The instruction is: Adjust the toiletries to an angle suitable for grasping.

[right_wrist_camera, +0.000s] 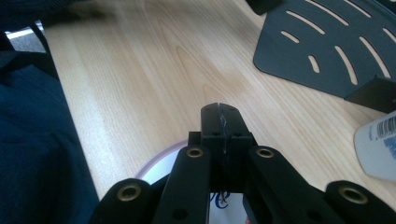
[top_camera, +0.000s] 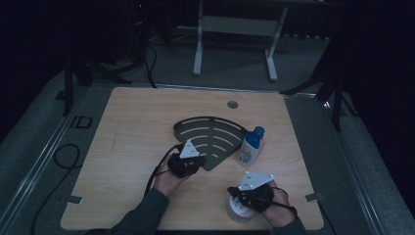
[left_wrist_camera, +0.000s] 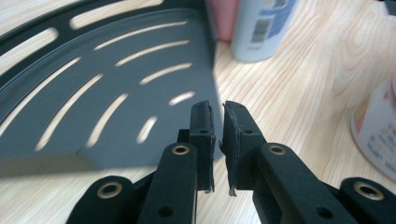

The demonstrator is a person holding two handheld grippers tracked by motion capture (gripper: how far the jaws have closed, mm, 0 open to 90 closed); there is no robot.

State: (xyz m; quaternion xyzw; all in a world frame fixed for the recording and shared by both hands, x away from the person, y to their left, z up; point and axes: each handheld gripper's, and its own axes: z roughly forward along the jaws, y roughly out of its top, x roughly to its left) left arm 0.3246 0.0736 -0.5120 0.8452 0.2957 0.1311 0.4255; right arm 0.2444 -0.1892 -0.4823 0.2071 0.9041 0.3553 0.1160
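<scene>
The left hand-held gripper was seen at centre frame, jaws slightly parted over the rack corner, nothing pinched. The right hand-held gripper, pressed together, was held above the tub, lower right.

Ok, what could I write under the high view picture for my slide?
Two hand-held grippers, left gripper and right gripper, work beside a dark slotted corner shelf and a blue-capped bottle on a wooden table.
</scene>
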